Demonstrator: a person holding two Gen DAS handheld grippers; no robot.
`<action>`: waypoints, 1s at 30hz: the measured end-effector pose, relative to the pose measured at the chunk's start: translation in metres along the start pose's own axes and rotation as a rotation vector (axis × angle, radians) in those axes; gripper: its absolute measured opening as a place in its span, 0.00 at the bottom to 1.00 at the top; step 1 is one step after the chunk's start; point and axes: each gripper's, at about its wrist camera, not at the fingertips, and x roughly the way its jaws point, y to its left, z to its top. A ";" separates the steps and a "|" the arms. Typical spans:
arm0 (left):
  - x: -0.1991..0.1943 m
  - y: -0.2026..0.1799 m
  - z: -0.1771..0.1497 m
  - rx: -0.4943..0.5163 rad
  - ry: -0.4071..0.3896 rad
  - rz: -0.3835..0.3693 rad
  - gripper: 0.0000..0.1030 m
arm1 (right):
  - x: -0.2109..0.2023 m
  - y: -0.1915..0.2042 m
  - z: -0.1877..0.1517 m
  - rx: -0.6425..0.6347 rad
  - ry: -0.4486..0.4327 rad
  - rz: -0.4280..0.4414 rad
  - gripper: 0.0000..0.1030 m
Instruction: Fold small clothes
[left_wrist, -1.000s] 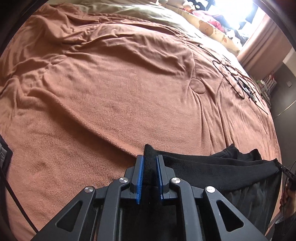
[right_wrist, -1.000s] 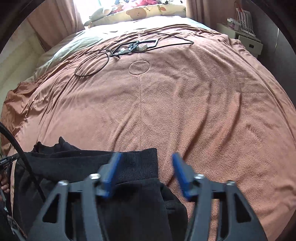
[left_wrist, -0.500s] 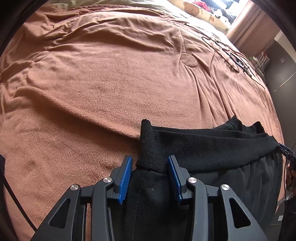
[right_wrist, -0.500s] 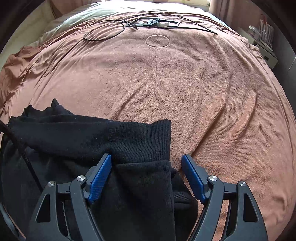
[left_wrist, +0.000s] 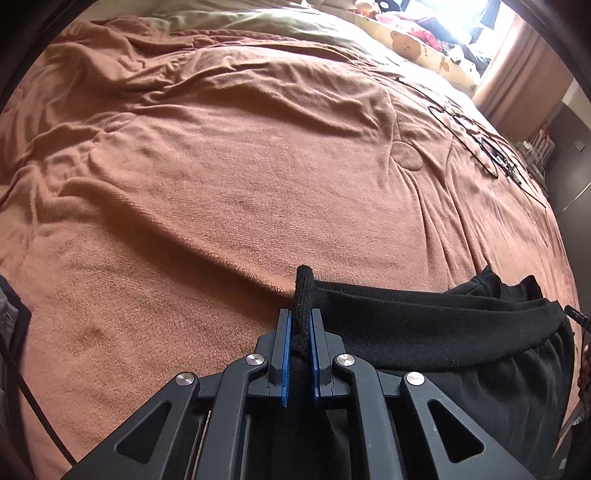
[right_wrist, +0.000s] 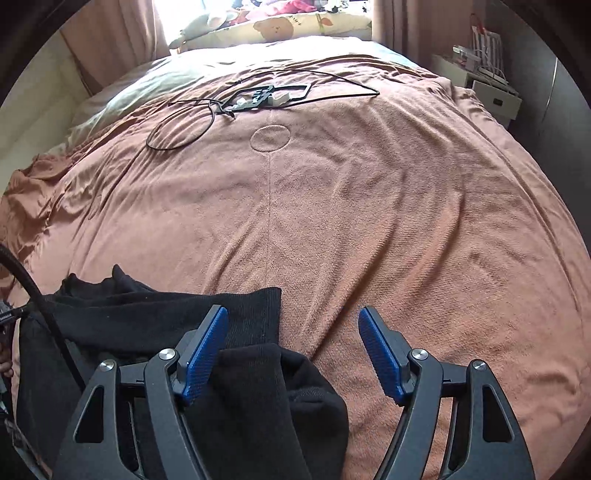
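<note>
Your left gripper (left_wrist: 300, 334) has just closed its fingers, and they now pinch the ribbed band at one corner of the black garment (left_wrist: 436, 332), which lies at the near edge of the bed with most of its cloth hanging toward you. Your right gripper (right_wrist: 293, 354) has its fingers wide, closing a little, and is holding nothing. The other corner of the band lies under and between them, with a loose black fold bunched just below.

To do this step well, bring the right fingers down over the ribbed corner itself, not the bunched fold beneath it, and take both layers of the band so that the cloth does not peel apart when lifted. Match the depth of the left grip, so that the band hangs level between your hands. Close fully before you raise anything. A one-sided lift would likely drag the garment across the bed and twist it.

The brown blanket (right_wrist: 369, 221) is soft and creased, more so on the left side, so expect it to catch on the knit. Lifting clear would probably serve better than sliding. There is plenty of bare blanket ahead for laying the garment flat. Keep short of the black cables (right_wrist: 177, 129) and the small device lying farther up the bed. Beyond them are patterned pillows (right_wrist: 280, 29) and a bright window with curtains, and a white bedside unit (right_wrist: 480, 85) stands to the right.
</note>
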 end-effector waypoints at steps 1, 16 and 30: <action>0.001 0.000 0.000 -0.005 0.015 -0.008 0.10 | -0.006 -0.001 -0.003 -0.004 0.000 0.004 0.70; -0.069 0.007 -0.042 -0.029 0.015 -0.096 0.36 | -0.086 -0.010 -0.063 -0.047 0.004 0.058 0.71; -0.103 0.033 -0.141 -0.072 0.069 -0.132 0.36 | -0.123 -0.017 -0.143 -0.020 0.041 0.083 0.71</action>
